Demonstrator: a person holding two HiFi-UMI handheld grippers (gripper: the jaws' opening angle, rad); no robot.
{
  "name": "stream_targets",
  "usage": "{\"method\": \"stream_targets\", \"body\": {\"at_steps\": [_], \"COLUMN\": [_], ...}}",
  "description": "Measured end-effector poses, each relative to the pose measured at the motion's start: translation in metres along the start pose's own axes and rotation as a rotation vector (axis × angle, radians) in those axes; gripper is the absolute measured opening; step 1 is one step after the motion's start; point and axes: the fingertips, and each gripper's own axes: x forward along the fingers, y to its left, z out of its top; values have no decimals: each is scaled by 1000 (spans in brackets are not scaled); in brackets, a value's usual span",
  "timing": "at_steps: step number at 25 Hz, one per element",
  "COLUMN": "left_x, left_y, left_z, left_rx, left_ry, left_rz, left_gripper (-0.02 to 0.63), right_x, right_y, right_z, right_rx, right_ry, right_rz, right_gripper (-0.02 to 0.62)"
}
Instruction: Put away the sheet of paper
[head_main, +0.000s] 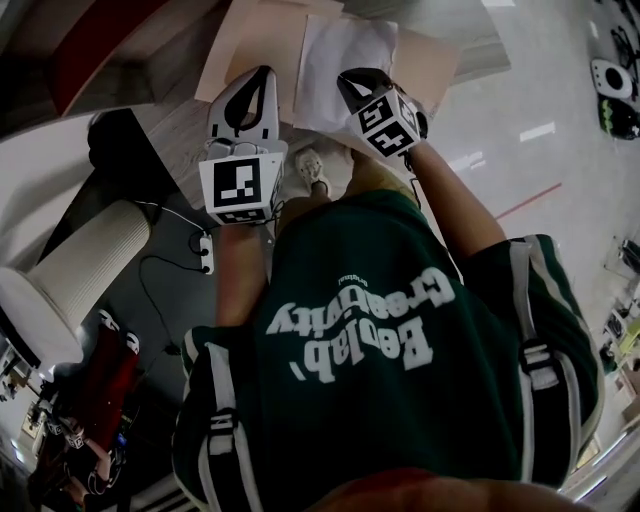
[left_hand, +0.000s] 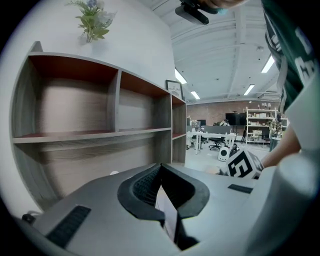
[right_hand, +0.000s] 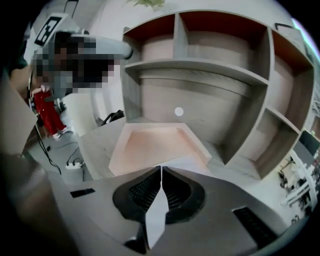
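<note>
Sheet of paper (head_main: 340, 60) pinched in jaws of left gripper (left_hand: 161, 166), right gripper (right_hand: 161, 168).

We're in a dark green tee (head_main: 400, 335) w/ white lettering on the front, white stripes down the sleeves (head_main: 533, 330), plus a white sneaker (head_main: 310, 168). Left gripper (head_main: 262, 78) & right gripper (head_main: 352, 80): light grey shells, black ribbed jaws, each w/ a b&w square-marker cube (head_main: 241, 187).

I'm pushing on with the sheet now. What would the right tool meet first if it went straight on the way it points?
Most likely the tray. The right tool, shut on the sheet, aims down at the tray's floor, with nothing else in between. Depth is unclear.
</note>
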Motion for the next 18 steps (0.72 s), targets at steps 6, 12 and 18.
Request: {"method": "stream_targets", "body": {"at_steps": [6, 12, 18], "left_x": [-15, -19, -27], "left_y": [19, 57, 81], "left_z": [-6, -18, -31], "left_rx": [-16, -52, -76], "left_ry": [7, 46, 85], "left_rz": [87, 194, 291], "left_gripper": [18, 18, 18], "right_x": [49, 98, 124], "right_y": [37, 46, 33], "right_z": [-29, -69, -67], "right_rx": [-378, -495, -413], "right_ry": [142, 250, 228], "right_rz": [96, 186, 165], "right_gripper": [38, 38, 38]}}
